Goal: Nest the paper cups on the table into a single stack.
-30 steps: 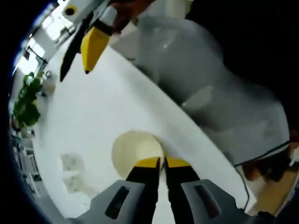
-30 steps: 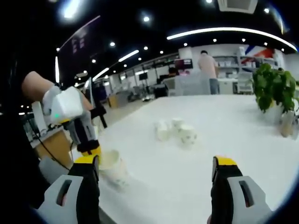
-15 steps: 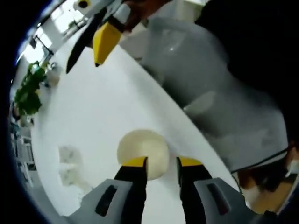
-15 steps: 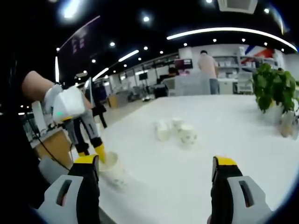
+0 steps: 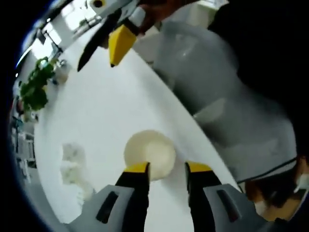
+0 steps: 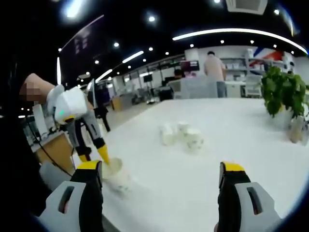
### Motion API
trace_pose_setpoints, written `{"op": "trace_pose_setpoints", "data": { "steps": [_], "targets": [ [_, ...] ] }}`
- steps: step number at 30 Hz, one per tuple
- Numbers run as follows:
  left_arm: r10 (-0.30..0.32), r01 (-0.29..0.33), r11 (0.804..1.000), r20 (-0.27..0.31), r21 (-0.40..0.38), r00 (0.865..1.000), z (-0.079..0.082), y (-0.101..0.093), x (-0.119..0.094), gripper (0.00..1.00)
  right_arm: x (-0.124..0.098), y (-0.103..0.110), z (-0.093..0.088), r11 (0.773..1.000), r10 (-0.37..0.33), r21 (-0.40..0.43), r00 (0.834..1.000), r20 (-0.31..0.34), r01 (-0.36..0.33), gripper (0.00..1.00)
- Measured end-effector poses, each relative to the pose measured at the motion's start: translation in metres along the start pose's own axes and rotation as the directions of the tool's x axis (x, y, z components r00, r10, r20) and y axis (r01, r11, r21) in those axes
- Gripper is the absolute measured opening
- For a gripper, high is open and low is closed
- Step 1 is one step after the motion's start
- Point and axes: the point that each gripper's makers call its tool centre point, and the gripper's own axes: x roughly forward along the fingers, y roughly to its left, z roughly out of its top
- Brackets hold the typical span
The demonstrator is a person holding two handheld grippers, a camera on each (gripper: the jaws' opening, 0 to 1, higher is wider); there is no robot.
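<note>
The setting is a large open-plan room with a dark ceiling (image 6: pixel 203 12) fitted with round recessed spotlights and long light strips (image 6: pixel 236 33). A wide white desk (image 6: pixel 227 140) occupies the foreground of the right gripper view. A leafy green potted plant (image 6: pixel 285 92) stands at the desk's far right edge. Beyond the desk, a person (image 6: pixel 215 65) stands with their back turned, facing white shelving (image 6: pixel 239 65) against the far wall. Further desks and office furniture (image 6: pixel 140 99) extend along the left. In the left gripper view, the same white desk (image 5: pixel 96 106) and plant (image 5: pixel 34 89) are visible near bright windows (image 5: pixel 79 17).
</note>
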Motion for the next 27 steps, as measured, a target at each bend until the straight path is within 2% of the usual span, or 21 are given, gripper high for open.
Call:
{"op": "trace_pose_setpoints", "data": {
  "steps": [7,9,13,18,21,24,25,27],
  "targets": [
    [0.031,-0.030,0.998,0.035,-0.052,0.999,-0.003,-0.001,-0.007,0.31,0.001,0.003,0.000,1.000,-0.002,-0.012,1.000,-0.012,0.002,1.00],
    [0.049,-0.044,0.995,0.056,-0.088,0.997,-0.002,0.001,-0.010,0.32,0.001,0.002,0.001,1.000,-0.005,-0.016,1.000,-0.013,0.004,1.00],
    [0.087,-0.081,0.989,0.046,-0.122,0.995,-0.010,0.002,-0.012,0.36,0.000,0.003,0.001,1.000,-0.008,-0.020,1.000,-0.023,0.008,1.00],
    [0.145,-0.125,0.970,0.084,-0.210,0.986,-0.013,0.002,-0.019,0.40,-0.002,0.003,0.002,1.000,-0.013,-0.025,1.000,-0.025,0.012,1.00],
    [0.203,-0.167,0.945,0.106,-0.280,0.973,-0.018,0.006,-0.024,0.43,-0.003,0.005,0.001,1.000,-0.015,-0.024,0.999,-0.031,0.014,1.00],
    [0.269,-0.193,0.893,0.137,-0.406,0.953,-0.024,0.010,-0.029,0.47,-0.003,0.007,0.001,1.000,-0.015,-0.022,0.999,-0.031,0.014,1.00],
    [0.291,-0.199,0.870,0.145,-0.452,0.945,-0.026,0.010,-0.032,0.48,-0.003,0.008,0.001,1.000,-0.016,-0.021,0.999,-0.032,0.015,1.00],
    [0.337,-0.208,0.833,0.171,-0.512,0.926,-0.027,0.014,-0.037,0.49,-0.003,0.009,0.001,1.000,-0.017,-0.020,0.999,-0.032,0.017,1.00]
  ]
}}
